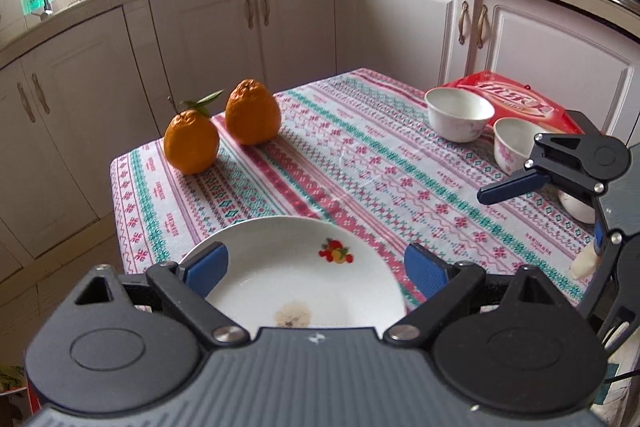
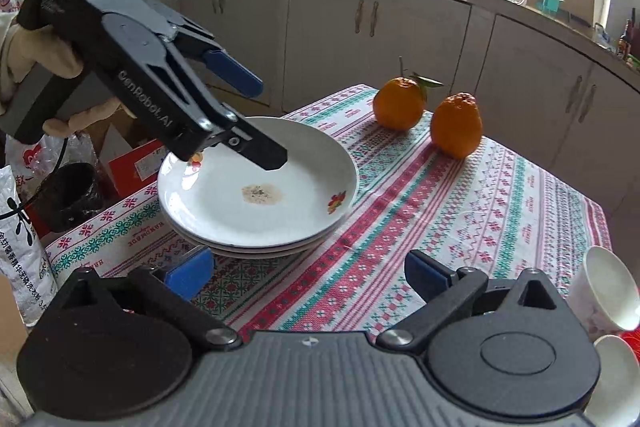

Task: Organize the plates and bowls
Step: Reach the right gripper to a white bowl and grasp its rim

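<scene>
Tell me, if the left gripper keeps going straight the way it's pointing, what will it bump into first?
Probably the top plate of the stack. The left gripper hangs open just above it, angled down toward its middle, near the brown stain. Depth is hard to judge, but nothing else shows in between.

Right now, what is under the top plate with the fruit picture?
Under the top plate lie two more plates, stacked; only their rims show. Under the stack is the patterned tablecloth. The lower plates' insides are covered, so what is on them cannot be seen.

Bare cloth (image 2: 460, 227) lies open between plate stack (image 2: 256, 199) and bowls (image 1: 460, 115) (oranges (image 1: 252, 111) behind)
</scene>
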A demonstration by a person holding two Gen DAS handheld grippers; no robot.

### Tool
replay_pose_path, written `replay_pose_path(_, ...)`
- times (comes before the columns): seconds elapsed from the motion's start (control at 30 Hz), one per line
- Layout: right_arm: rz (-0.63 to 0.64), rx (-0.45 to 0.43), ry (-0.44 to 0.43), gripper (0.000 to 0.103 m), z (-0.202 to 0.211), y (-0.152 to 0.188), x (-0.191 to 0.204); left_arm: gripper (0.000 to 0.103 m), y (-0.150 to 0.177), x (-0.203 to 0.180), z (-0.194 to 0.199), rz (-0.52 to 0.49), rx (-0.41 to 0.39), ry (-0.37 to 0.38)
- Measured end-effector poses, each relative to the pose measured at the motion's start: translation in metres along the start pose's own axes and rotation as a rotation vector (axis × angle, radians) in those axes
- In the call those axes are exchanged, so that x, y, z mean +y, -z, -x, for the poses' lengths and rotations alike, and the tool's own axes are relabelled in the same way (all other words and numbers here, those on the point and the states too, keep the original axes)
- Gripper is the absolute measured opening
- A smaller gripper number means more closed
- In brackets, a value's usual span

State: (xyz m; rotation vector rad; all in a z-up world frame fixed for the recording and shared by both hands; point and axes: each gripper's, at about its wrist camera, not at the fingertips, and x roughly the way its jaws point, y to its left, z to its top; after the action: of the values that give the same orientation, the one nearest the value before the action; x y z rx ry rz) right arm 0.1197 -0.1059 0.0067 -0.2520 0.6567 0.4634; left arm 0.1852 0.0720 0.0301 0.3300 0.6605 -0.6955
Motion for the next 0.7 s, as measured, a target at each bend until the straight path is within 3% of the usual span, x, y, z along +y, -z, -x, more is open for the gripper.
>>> replay_pose_path(0.2,-0.055,-0.007,0.146,0.103,0.049,0.032,-0.031,0.095,0.006,-0.062,0.009,-0.013,-0.102,0.050)
replay_pose_path(0.37,-0.150,0.001,0.284,0.103,0.094,0.069,-0.068,0.095,0.011,-0.123,-0.006,-0.067,-0.145,0.109)
replay_pose_path(0.5,-0.225,0.005,0.353,0.103,0.125,0.099,-0.098,0.095,0.013,-0.172,-0.029,-0.122,-0.124,0.203)
replay_pose_path(0.7,-0.320,0.010,0.380,0.103,0.147,0.134,-0.125,0.095,0.016,-0.233,-0.057,-0.240,-0.114,0.285)
